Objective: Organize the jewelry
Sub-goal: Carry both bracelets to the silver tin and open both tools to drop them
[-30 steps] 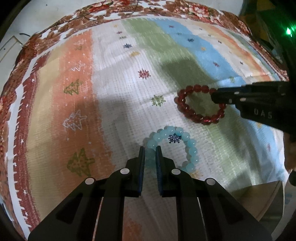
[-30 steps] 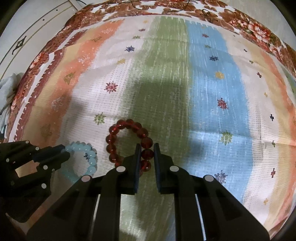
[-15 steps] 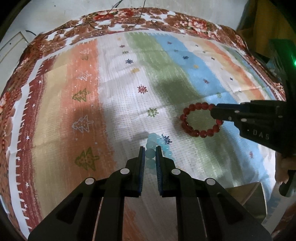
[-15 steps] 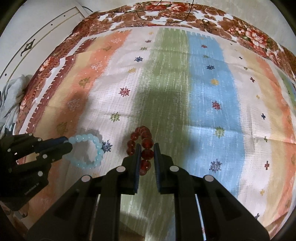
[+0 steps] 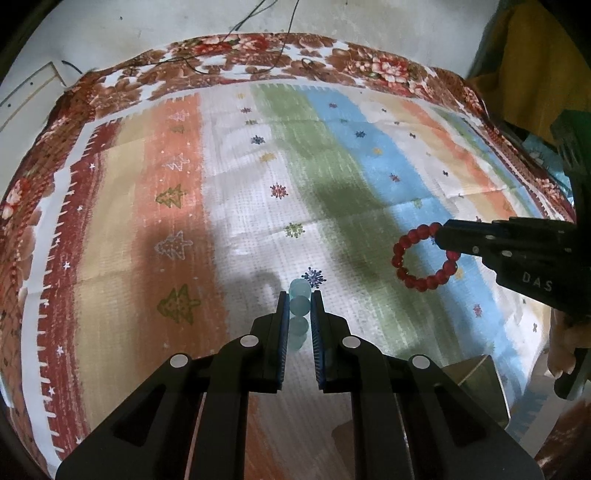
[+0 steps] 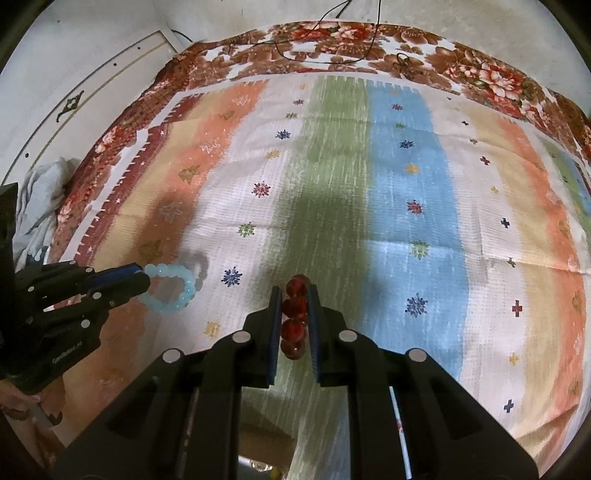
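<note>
The letters "DAS" stood in white on the black body of the right gripper (image 5: 441,236) as seen from the left wrist view; a line of small white print ran along the left gripper's (image 6: 142,278) body in the right wrist view, too blurred to read.

The left gripper (image 5: 299,306) pointed forward over the striped cloth (image 5: 229,206), its fingers (image 5: 282,314) clenched on the pale blue bead bracelet (image 5: 299,304), which hung edge-on between them as a column of beads. From the right wrist view that same bracelet (image 6: 173,290) showed as an open ring held at the fingertips, clear of the cloth, its shadow lying just beyond it. The right gripper (image 6: 293,306) was likewise clamped on the dark red bead bracelet (image 6: 294,308), the beads stacked in a line between its fingers (image 6: 275,314). In the left wrist view the red bracelet (image 5: 424,258) hung as a full ring from the fingertips, near the blue stripe.

The two grippers stood well apart, the left one on the orange-and-white side, the right over the green and blue stripes. The cloth (image 6: 406,184) spread wide ahead of both, bordered by a brown floral edge (image 5: 295,55) at the far side, with thin dark cables (image 6: 332,33) lying across it. Beyond lay a pale floor (image 5: 110,33). A box corner (image 5: 476,380) showed low at the right of the left wrist view.
</note>
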`<state>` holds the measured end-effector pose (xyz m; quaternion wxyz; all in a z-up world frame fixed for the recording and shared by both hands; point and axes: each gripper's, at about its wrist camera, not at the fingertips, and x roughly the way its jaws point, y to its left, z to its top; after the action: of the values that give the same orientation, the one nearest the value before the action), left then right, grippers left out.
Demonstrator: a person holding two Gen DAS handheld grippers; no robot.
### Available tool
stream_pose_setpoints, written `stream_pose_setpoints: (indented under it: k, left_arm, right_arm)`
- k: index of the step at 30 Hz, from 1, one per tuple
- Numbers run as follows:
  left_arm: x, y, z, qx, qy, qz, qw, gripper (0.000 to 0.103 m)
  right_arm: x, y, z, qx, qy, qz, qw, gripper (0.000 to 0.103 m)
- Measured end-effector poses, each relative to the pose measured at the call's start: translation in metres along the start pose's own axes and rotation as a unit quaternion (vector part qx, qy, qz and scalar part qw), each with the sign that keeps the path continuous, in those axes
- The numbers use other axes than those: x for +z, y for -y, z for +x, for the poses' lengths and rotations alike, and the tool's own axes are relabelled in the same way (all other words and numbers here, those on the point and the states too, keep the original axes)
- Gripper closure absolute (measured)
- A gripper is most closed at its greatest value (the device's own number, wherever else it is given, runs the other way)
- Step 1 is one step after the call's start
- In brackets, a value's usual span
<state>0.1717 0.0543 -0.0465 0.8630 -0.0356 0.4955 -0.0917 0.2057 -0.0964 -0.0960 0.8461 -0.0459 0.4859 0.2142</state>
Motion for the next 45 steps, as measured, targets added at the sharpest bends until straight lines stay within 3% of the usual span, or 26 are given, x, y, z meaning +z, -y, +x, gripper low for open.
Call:
stream_pose_setpoints:
  k: [24,45]
  left_arm:
    - [-0.022,0.033,-0.066,-0.038,0.059,0.013,0.9974,0.092]
    - [-0.062,0.061,-0.101,-0.063,0.084,0.04,0.9937,0.092]
  right_arm:
    - [-0.034,-0.01,-0.066,0.029,0.052,-0.007,0.998,0.088]
    - [-0.074,-0.026,-0.107,0.054,0.076,-0.034,0.995,0.088]
